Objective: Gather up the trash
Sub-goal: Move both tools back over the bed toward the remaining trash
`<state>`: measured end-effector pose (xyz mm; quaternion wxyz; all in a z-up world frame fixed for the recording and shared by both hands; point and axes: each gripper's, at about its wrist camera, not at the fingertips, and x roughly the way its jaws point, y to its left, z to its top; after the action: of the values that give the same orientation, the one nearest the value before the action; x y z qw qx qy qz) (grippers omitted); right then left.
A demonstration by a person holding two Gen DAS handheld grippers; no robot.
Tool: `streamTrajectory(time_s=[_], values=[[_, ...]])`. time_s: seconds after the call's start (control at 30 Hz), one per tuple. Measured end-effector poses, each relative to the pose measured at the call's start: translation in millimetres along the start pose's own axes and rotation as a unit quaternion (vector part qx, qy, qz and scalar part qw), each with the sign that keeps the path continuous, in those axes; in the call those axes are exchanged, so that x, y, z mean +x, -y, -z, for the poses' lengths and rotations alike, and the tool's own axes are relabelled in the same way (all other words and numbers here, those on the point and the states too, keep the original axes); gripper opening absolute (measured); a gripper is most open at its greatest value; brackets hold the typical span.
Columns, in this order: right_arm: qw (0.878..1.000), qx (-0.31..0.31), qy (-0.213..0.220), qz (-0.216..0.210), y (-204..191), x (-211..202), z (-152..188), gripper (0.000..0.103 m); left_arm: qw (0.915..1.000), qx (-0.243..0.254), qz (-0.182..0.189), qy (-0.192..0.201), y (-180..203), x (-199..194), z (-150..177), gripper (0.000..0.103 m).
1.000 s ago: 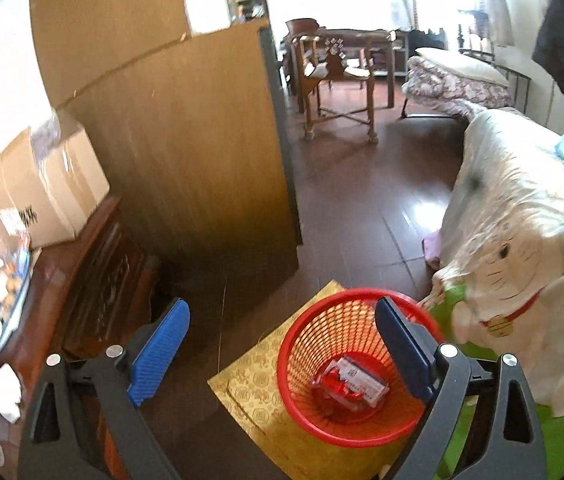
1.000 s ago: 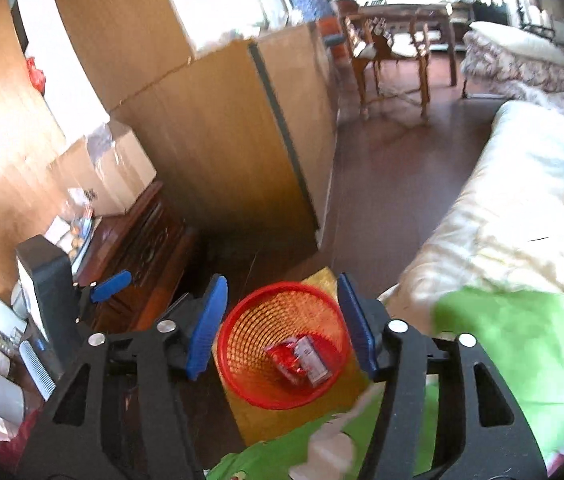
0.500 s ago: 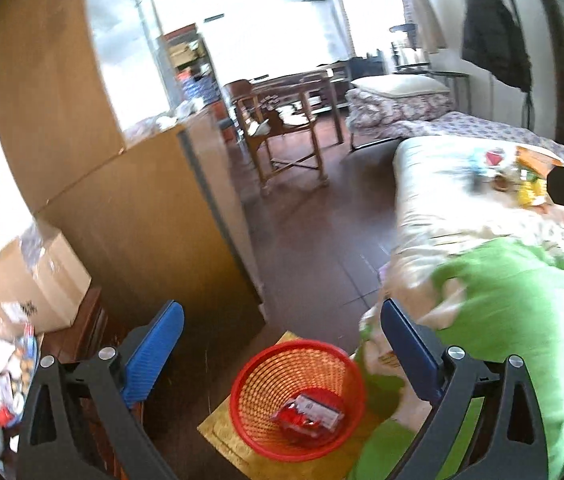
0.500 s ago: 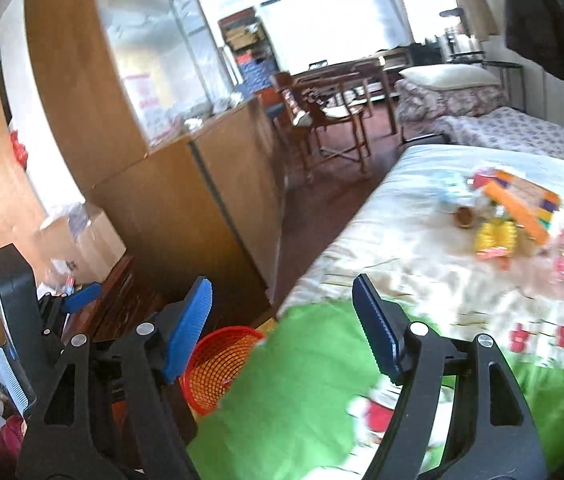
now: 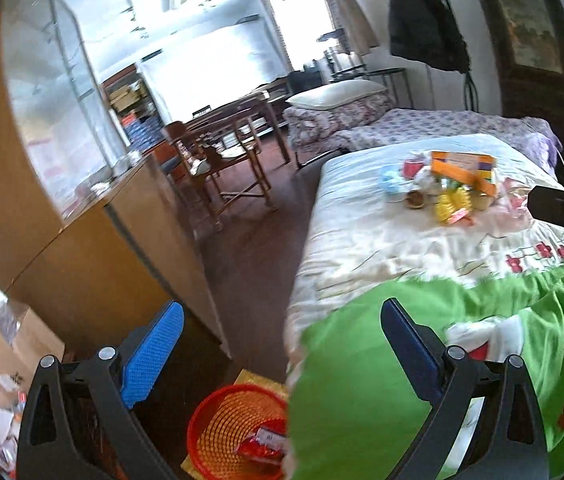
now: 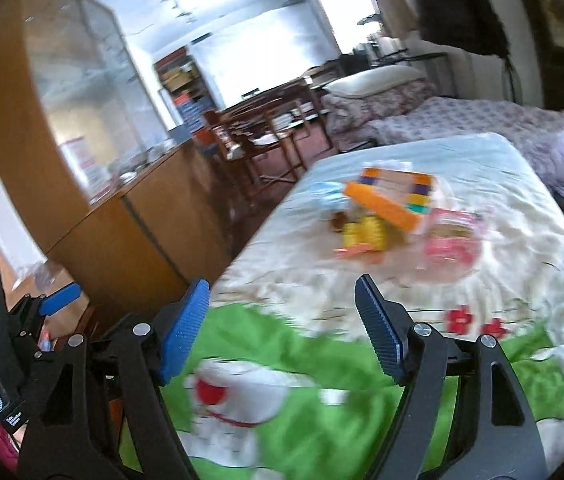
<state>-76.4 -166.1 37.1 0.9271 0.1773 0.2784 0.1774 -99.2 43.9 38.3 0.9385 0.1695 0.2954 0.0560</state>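
Trash: a heap of brightly coloured litter [image 5: 448,186] — an orange-and-purple carton, yellow crinkled wrappers, a small red cup — lies on the far half of the white floral bed cover [image 5: 370,236], well apart from both tools; in the right wrist view the same heap [image 6: 386,208] is blurred.
Basket: a round red plastic mesh basket [image 5: 217,432] stands on a yellow patterned mat [image 5: 257,380] on the dark floor, just beside the foot of the bed, with a red-and-white wrapper [image 5: 261,442] lying inside.
Left hand-held gripper [image 5: 282,356]: blue-padded jaws spread wide, nothing between them, hanging over the gap between basket and bed.
Right hand-held gripper [image 6: 282,332]: jaws likewise spread wide and holding nothing, pointed along the bed toward the litter.
Bedding: a bright green blanket with a white cartoon figure [image 6: 302,408] covers the near end of the bed.
Surroundings: a tall wooden cabinet with glass upper panels [image 5: 93,216] lines the left side; a wooden chair [image 5: 221,168] stands farther down the room.
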Motion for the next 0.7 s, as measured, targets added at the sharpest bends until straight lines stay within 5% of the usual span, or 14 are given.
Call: streamTrajectory(time_s=[0.4,0.7], values=[[0.994,0.034,-0.003,0.101,66,14,-22,0.074,0.9977,0.033,0.058,0.006,74,56,-40,0.097],[0.988,0.106,-0.013,0.113,117,37,-46,0.074,0.9858,-0.053,0.151,-0.053,83,140,-94,0.097]])
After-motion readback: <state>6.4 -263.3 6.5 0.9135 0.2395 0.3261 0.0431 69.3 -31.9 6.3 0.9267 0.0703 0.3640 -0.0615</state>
